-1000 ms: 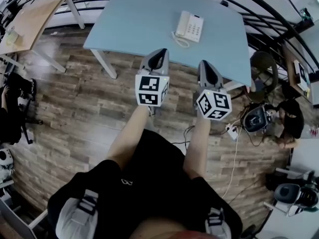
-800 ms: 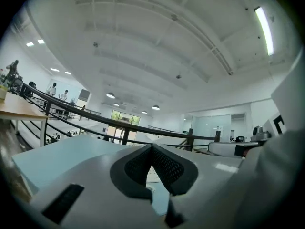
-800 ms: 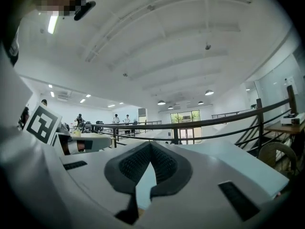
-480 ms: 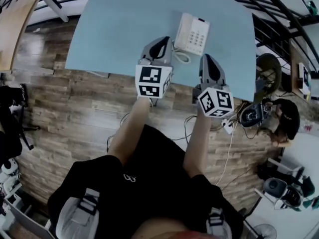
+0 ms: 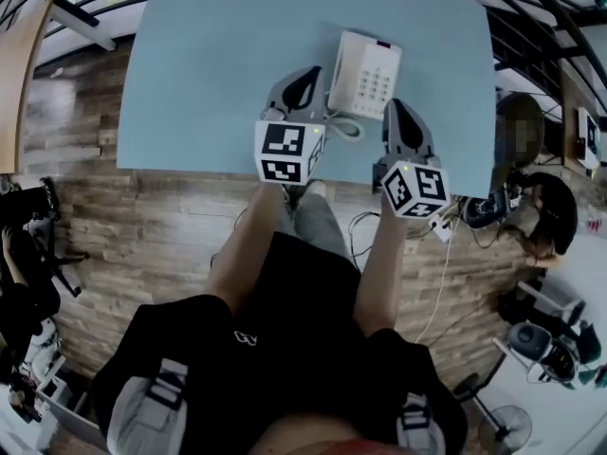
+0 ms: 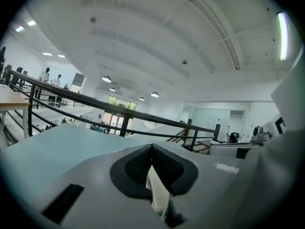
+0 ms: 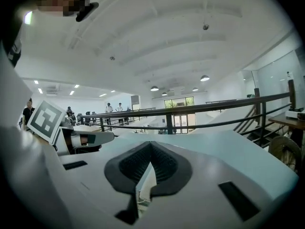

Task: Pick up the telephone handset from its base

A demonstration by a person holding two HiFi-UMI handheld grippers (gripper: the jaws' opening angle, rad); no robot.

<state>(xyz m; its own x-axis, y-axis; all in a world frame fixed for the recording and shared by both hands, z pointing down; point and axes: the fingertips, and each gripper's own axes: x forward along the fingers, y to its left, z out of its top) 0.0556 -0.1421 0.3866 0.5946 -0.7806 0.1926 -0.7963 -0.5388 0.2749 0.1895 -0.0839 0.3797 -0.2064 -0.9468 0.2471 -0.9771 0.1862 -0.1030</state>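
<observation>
Having advanced to the telephone [image 5: 376,76], my left gripper [image 5: 304,74] and right gripper [image 5: 397,108], both pinched empty, should open before straddling the handset [image 5: 342,64].

1. Carried the left tongs [image 5: 307,74] toward 12 o'clock, off the plank floor [image 5: 142,216] and over the near edge of the tabletop [image 5: 218,55]; tip now near the 9 o'clock side of the telephone [image 5: 370,69].
2. Carried the right tongs [image 5: 395,107] the same way; tip now just beside the telephone's 5 o'clock corner.
3. Stepped closer: tabletop larger in the head view, telephone lower in it, wooden side table [image 5: 11,64] at 10 o'clock nearly out of frame.
</observation>
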